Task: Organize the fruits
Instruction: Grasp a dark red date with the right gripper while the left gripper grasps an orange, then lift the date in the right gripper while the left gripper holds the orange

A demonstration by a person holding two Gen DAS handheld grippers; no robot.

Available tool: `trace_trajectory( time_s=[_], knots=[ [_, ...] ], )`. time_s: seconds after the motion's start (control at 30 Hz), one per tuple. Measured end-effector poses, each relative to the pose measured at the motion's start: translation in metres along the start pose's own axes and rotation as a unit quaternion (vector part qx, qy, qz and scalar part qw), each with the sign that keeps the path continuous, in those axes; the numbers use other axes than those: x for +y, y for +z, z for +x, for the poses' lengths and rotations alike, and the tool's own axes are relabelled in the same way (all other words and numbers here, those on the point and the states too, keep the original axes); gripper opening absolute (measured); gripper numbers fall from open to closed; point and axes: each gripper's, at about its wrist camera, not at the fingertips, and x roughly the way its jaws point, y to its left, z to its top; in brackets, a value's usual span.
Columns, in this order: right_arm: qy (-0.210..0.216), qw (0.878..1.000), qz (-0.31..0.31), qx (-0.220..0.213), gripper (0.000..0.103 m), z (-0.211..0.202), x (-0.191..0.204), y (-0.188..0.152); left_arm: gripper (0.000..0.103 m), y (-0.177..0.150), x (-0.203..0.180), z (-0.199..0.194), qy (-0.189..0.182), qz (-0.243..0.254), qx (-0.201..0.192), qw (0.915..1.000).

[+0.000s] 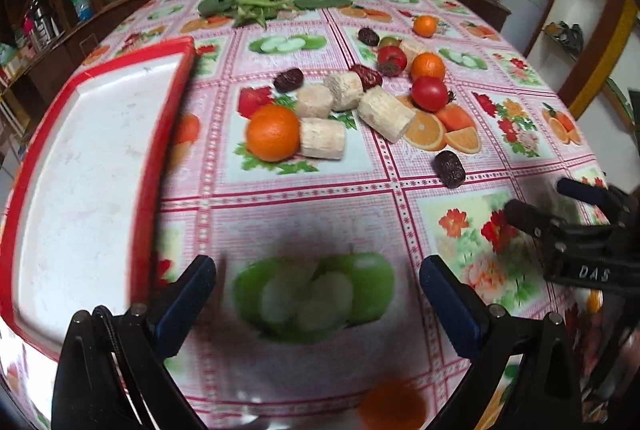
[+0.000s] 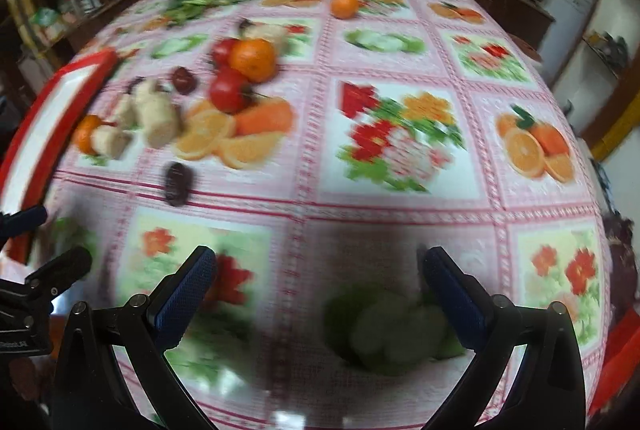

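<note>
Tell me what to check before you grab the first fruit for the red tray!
1. Left gripper jaws open and holding nothing: ok.
2. Right gripper jaws open and holding nothing: ok.
3. Red tray has bare white room for fruit: ok.
4. Nearest orange free to pick: not ok, a pale cut piece lies against its right side.
5. Lone dark date has space around it: ok, nothing touches it.
6. Right wrist view sharp enough to aim by: not ok, it is blurred.
</note>
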Motion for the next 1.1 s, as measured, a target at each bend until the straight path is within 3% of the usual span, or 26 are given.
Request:
trace_trajectory(
  time_s=[0.17, 0.43, 0.53, 0.7, 0.8, 0.9, 1.0, 1.07, 1.1],
  knots=[
    [0.035, 0.998, -0.056, -0.007, 0.103, -0.001, 0.032, 0.013, 0.103, -0.003, 0.012, -0.013, -0.015, 0.022, -0.005, 0.9996],
    [0.082, 0.993, -0.087, 0.006, 0.1, 0.015, 0.056, 0.024, 0.103, -0.018, 0.018, -0.027, -0.051, 0.041, 0.003, 0.9979],
    [0.103, 0.99, -0.097, 0.015, 0.084, 0.019, 0.063, 0.027, 0.103, -0.027, 0.015, -0.038, -0.069, 0.058, -0.001, 0.9959],
    [0.086, 0.986, -0.145, 0.013, 0.044, 0.02, 0.077, 0.027, 0.103, -0.038, 0.005, -0.05, -0.104, 0.072, -0.006, 0.992],
    [0.083, 0.984, -0.155, 0.012, 0.043, 0.021, 0.079, 0.028, 0.102, -0.042, -0.002, -0.049, -0.123, 0.072, 0.001, 0.9898],
    [0.087, 0.985, -0.151, 0.011, 0.043, 0.022, 0.076, 0.027, 0.094, -0.046, -0.01, -0.044, -0.128, 0.074, 0.013, 0.9889],
    [0.09, 0.985, -0.148, 0.009, 0.043, 0.022, 0.075, 0.027, 0.08, -0.05, -0.018, -0.037, -0.122, 0.077, 0.022, 0.9893],
    [0.09, 0.985, -0.149, 0.008, 0.043, 0.022, 0.075, 0.027, 0.062, -0.052, -0.019, -0.03, -0.121, 0.071, 0.031, 0.9897],
    [0.09, 0.985, -0.15, 0.008, 0.043, 0.022, 0.076, 0.028, 0.06, -0.053, -0.019, -0.029, -0.113, 0.068, 0.028, 0.9909]
  ],
)
